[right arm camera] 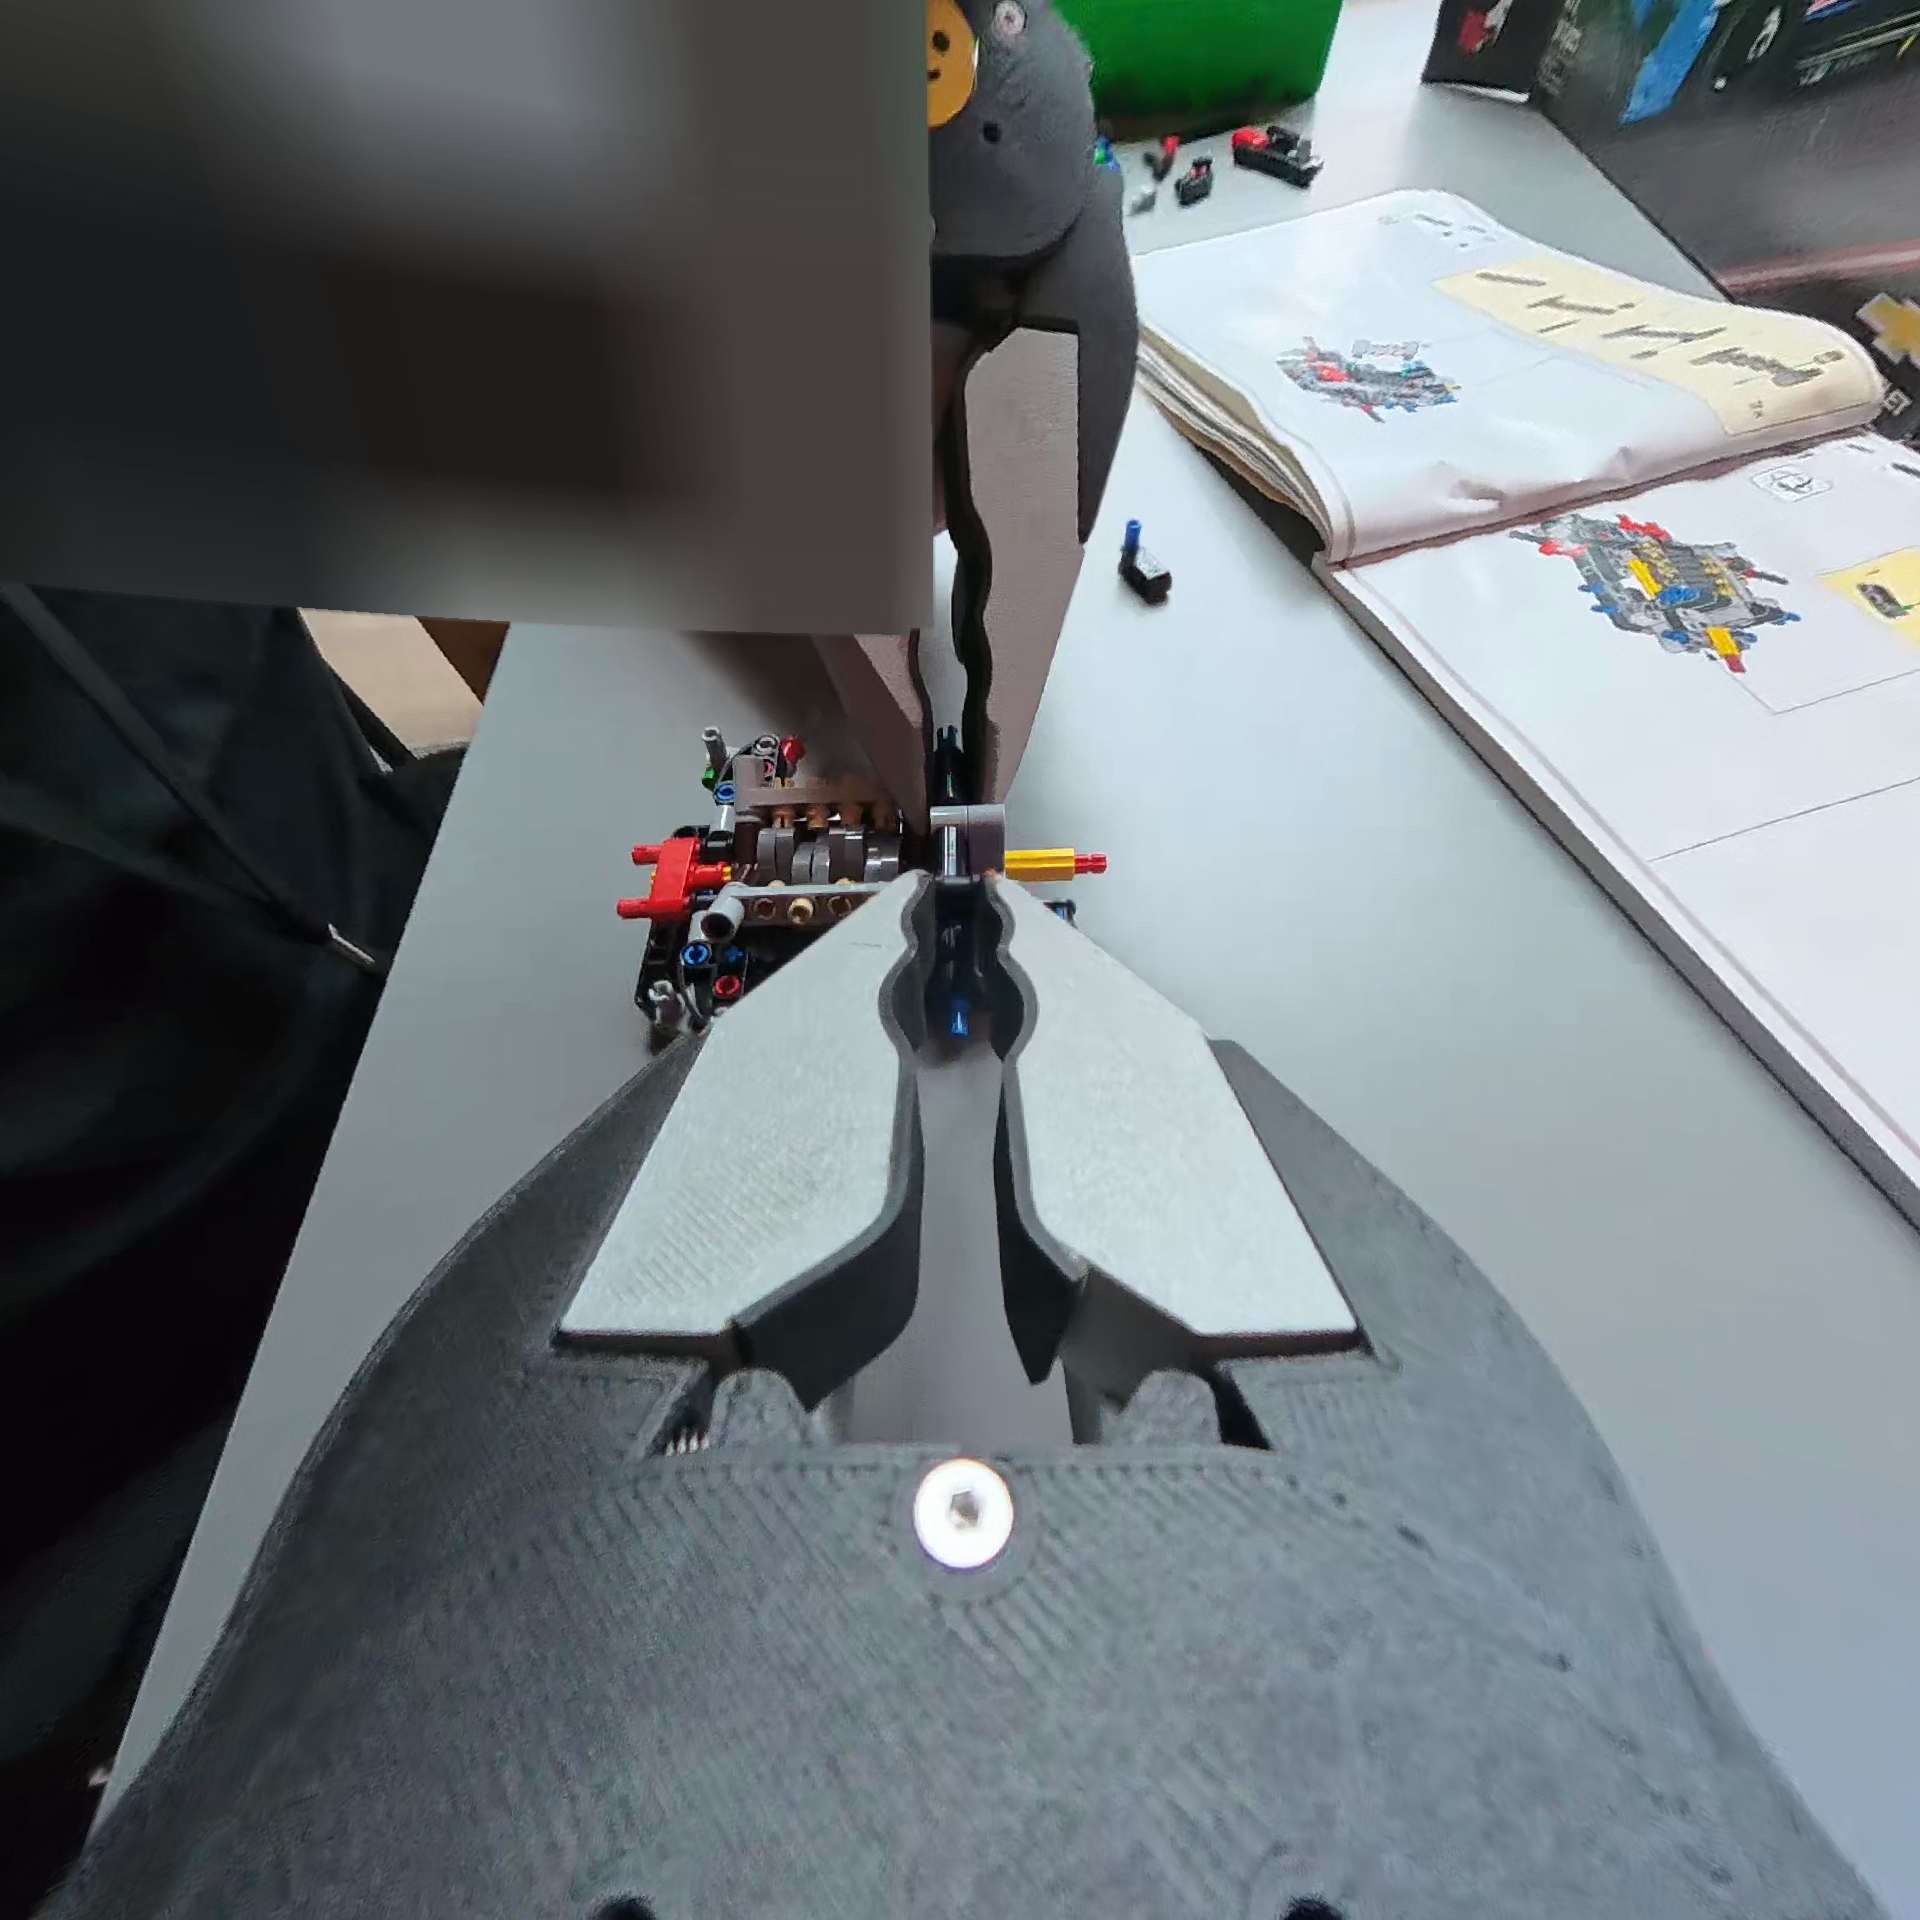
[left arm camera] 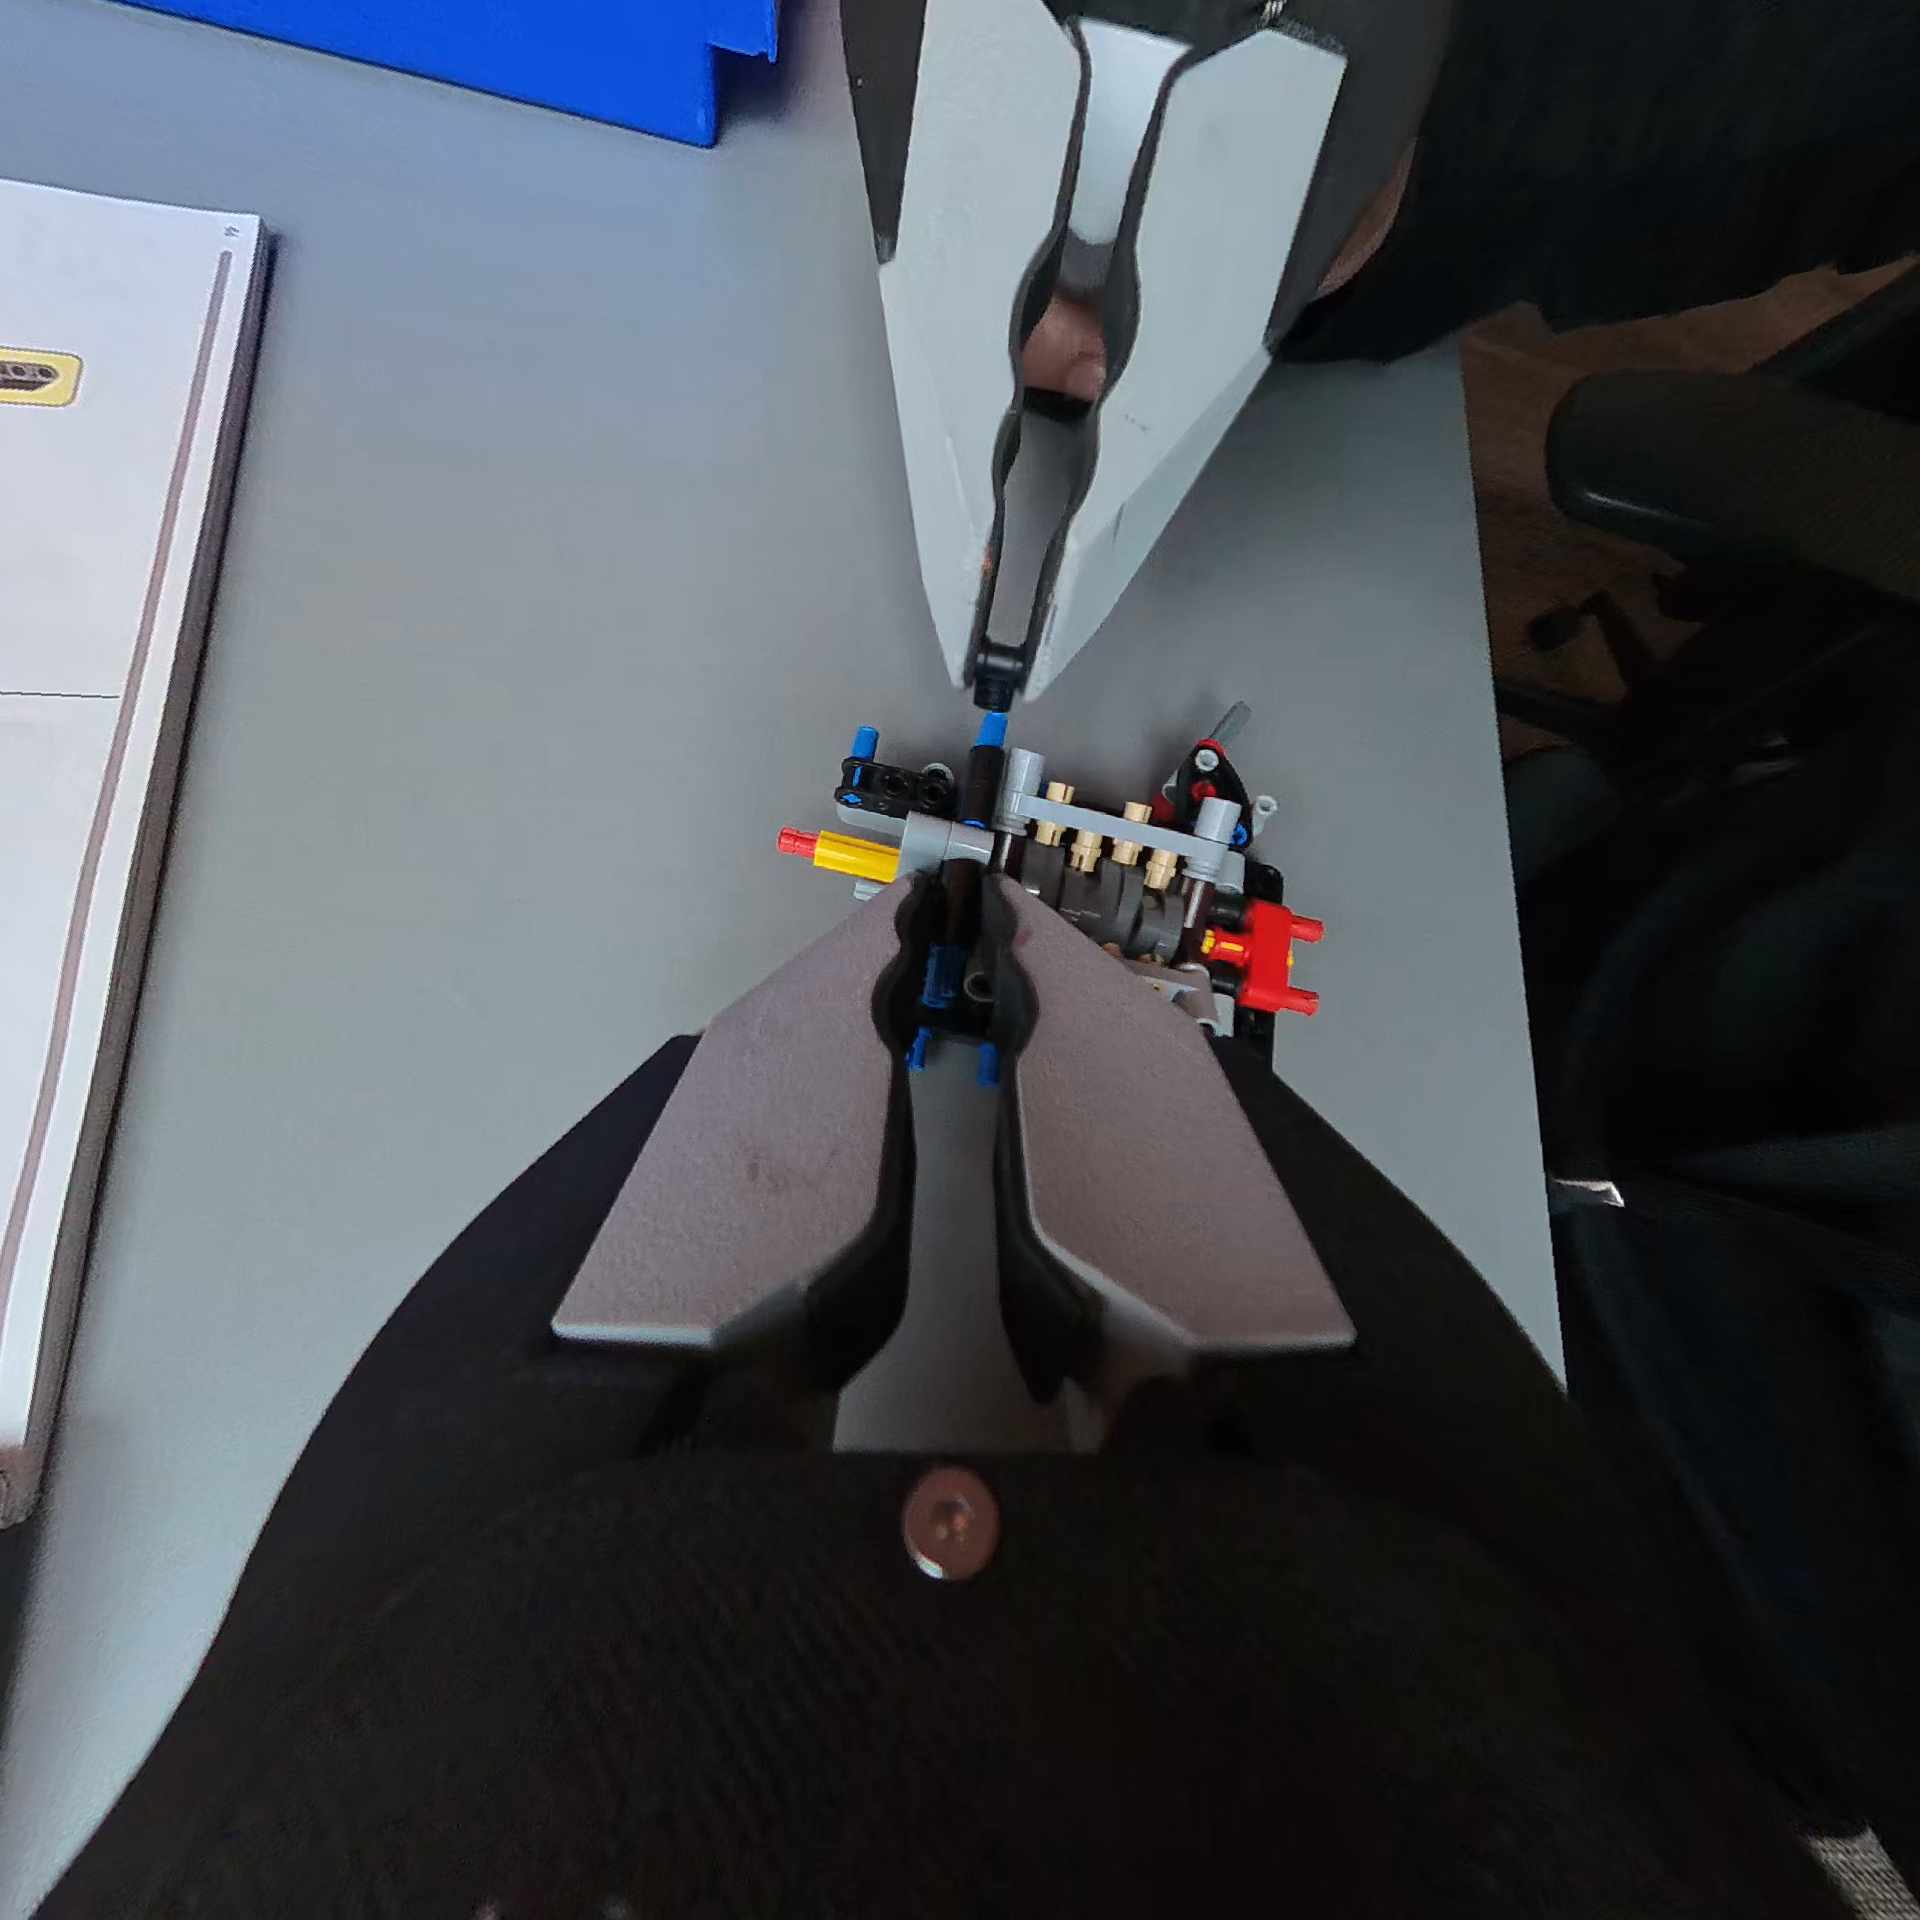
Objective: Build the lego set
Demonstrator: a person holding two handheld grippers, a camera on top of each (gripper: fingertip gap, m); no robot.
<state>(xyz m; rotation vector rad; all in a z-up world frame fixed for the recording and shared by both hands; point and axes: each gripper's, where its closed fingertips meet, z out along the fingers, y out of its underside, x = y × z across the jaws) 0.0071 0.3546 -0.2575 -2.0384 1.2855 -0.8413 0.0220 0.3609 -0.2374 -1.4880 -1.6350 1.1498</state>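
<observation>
On the grey tabletop (left arm camera: 520, 727) sits the multicoloured lego engine assembly (left arm camera: 1081, 873), clamped at its black frame by the left gripper (left arm camera: 961, 914). Opposite, the right gripper (left arm camera: 1000, 675), jaws pinching a small black connector (left arm camera: 997, 665), points along that blue-tipped black pin (left arm camera: 987, 758), nearly touching.

My left wrist camera: close, looks down along my fingers at the lego assembly (left arm camera: 1049, 883), frame centre. My right wrist camera: close, faces it from the opposite end. Shared: assembly, grey table (right arm camera: 1299, 1039).

Soft even daylight, wide-angle edge distortion
</observation>
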